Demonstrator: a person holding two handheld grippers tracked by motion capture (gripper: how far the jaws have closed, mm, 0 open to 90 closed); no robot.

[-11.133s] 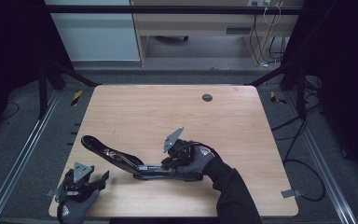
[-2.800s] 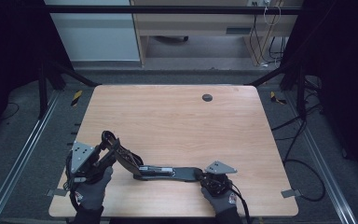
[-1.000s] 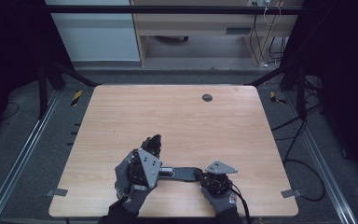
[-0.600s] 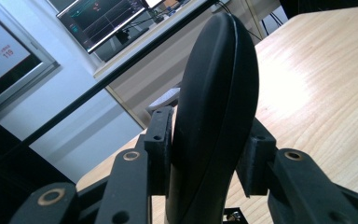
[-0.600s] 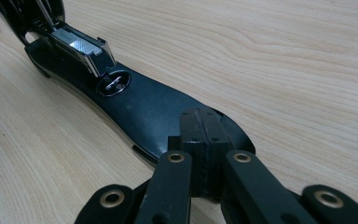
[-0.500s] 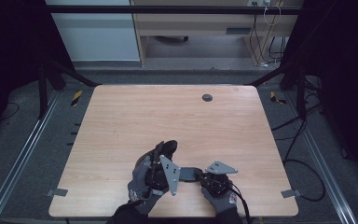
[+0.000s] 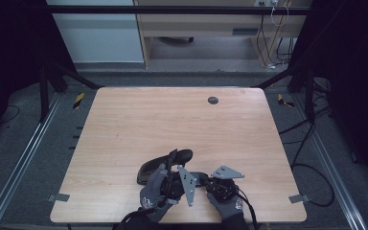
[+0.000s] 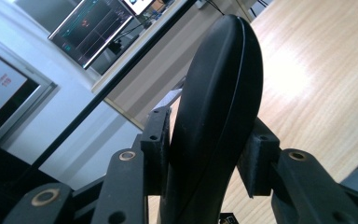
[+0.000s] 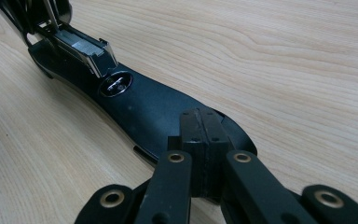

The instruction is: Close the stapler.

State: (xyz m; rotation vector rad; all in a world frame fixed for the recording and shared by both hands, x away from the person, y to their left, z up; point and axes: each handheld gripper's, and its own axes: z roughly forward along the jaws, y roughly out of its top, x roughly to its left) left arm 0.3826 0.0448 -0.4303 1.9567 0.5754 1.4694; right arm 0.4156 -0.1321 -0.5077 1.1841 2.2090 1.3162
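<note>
A black stapler lies near the front edge of the wooden table [image 7: 172,120]. Its flat base [image 9: 158,109] carries a round metal anvil [image 9: 115,84] and a metal magazine [image 9: 81,49]. My right gripper [image 9: 200,135] is shut, pads together, its tips resting on the near end of the base [image 7: 200,178]. My left gripper [image 8: 205,149] has the stapler's curved black top arm [image 8: 219,93] between its pads, both touching it; its jaws have just been opening a little. From above, the left gripper [image 7: 173,168] holds the arm [image 7: 165,163] folded over beside the right gripper [image 7: 210,182].
A dark round grommet [image 7: 212,100] sits near the table's far edge. Metal frame rails [image 7: 24,153] run along both sides, with cables [image 7: 311,167] on the floor at the right. A cabinet and shelf stand beyond the table.
My left hand has swung the stapler's top arm rightward and down, closer to the right gripper. The right gripper has stayed on the base.
</note>
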